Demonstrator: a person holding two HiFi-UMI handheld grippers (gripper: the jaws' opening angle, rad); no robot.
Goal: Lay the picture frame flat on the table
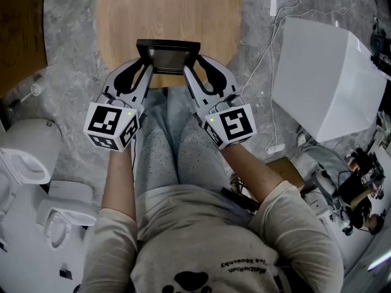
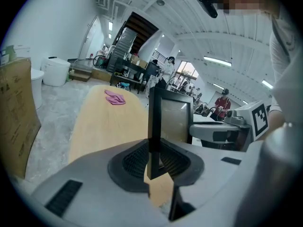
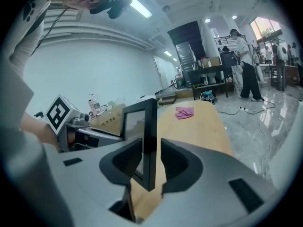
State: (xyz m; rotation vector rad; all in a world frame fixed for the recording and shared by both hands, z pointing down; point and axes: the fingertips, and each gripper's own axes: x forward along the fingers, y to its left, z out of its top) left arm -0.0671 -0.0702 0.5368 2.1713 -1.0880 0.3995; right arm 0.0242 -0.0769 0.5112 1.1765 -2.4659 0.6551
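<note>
The frame stands upright at the counter's near edge. The left gripper has its fingers clamped on the frame's left side. The right gripper has its fingers slightly apart around the right side. Whether the frame's bottom touches the counter, I cannot tell.

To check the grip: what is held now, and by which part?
The left gripper clamps the picture frame by its left side bar; the right gripper's jaws flank the right bar with a small gap.
</note>
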